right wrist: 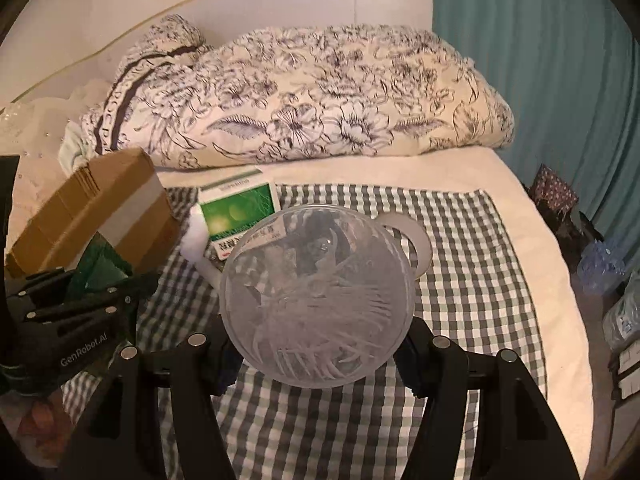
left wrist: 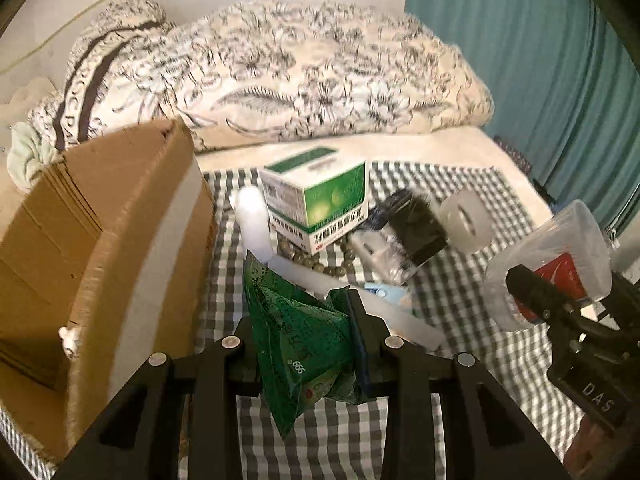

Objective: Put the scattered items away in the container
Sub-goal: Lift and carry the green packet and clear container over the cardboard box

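Left wrist view: your left gripper [left wrist: 306, 344] pinched a crinkled green foil sachet [left wrist: 298, 336] above the grey checked cloth [left wrist: 460, 308], beside the open brown cardboard box [left wrist: 112, 236].
Right wrist view: your right gripper [right wrist: 318, 354] clamped a clear round plastic tub [right wrist: 318, 296] over the cloth.

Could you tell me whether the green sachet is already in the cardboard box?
Not yet: the green sachet is clamped in the left gripper, beside the cardboard box, above the checked cloth.

Left hand-held gripper [left wrist: 304, 344] and right hand-held gripper [right wrist: 320, 344] both clamped on loads
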Demonstrator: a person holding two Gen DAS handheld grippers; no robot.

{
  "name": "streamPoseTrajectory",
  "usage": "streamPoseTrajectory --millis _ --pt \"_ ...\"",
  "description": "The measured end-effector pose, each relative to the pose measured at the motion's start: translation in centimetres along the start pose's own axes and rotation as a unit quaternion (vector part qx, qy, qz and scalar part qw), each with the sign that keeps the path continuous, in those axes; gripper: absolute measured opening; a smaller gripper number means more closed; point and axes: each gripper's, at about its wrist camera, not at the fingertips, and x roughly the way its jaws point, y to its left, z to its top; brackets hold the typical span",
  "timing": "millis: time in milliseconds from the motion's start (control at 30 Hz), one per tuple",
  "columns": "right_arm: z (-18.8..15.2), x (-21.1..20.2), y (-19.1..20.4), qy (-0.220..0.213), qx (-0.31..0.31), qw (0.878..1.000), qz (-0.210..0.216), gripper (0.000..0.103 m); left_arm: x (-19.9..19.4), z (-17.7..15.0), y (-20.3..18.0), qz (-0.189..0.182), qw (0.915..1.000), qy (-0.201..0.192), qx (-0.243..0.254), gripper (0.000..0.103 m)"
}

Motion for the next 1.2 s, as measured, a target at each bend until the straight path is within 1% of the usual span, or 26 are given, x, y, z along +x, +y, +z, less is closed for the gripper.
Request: streamPoseTrajectory --millis 233,500,833,1067,1200 --pt "0.7 -3.8 0.8 -0.03 -0.008 1.0 0.002 0.062 -4.2 0.7 0.4 0.004 0.9992 -0.039 -0.004 0.032" --pt "1.2 -7.2 1.9 -0.053 -0.017 0.998 0.007 0.062 -8.2 1.2 0.9 0.023 0.9963 -0.082 -0.009 0.032" --pt "2.0 -9.6 3.8 -0.072 -0.032 0.997 0.018 0.062 -11.4 1.5 2.7 0.044 0.9926 -0.11 -0.026 0.032" --pt "2.5 -10.2 6.4 -0.083 -0.047 0.995 0.036 0.062 -13.3 1.7 5.6 0.063 0.9889 -0.125 -0.05 0.033" --pt "2.8 -10.5 7.7 -0.09 -0.054 0.993 0.045 0.062 -14.2 1.6 7.2 0.083 0.9862 -0.132 -0.056 0.033"
